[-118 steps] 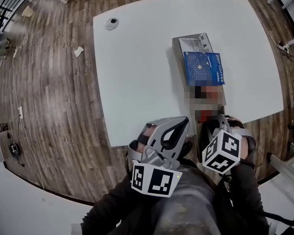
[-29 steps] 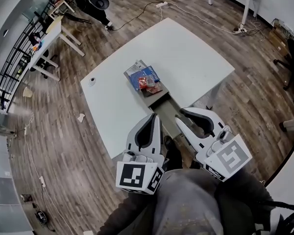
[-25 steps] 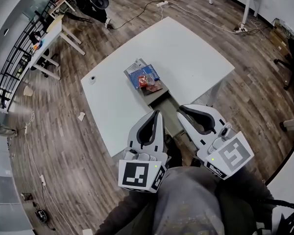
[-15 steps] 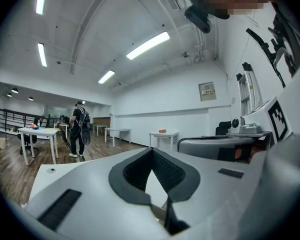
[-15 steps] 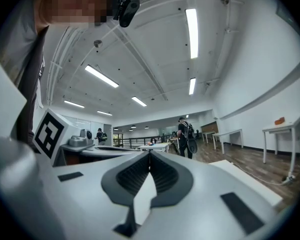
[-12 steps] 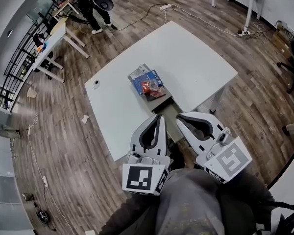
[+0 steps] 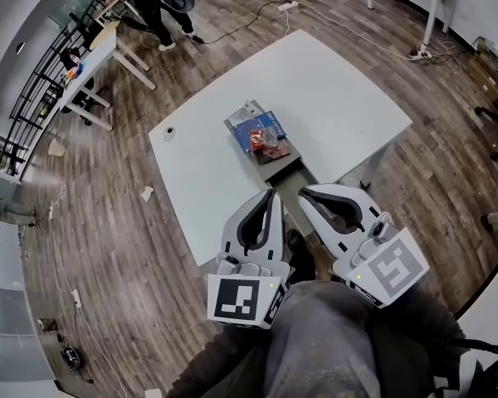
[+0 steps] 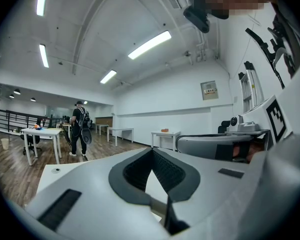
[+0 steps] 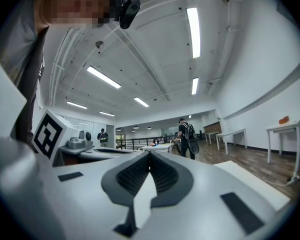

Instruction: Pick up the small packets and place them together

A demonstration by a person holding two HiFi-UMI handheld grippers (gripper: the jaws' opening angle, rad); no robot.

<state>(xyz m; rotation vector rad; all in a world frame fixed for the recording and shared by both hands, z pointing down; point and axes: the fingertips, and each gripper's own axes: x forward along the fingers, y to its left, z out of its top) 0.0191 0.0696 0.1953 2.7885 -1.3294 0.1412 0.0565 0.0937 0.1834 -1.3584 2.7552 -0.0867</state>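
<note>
Packets (image 7: pixel 262 136) lie well beyond the left tongs (image 7: pixel 270 194) and right tongs (image 7: pixel 302 192).

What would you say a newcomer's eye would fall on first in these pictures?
The left gripper and right gripper, both shut and empty, fill the bottom of the head view, close to the near edge of the white table. Beyond them, a heap of packets, red and blue, lies at the table's middle. A person stands far behind the table.

Left tongs (image 8: pixel 152 150) tips together, empty; white table (image 8: pixel 49 179) beyond; distant standing person (image 8: pixel 80 130) at left.
</note>
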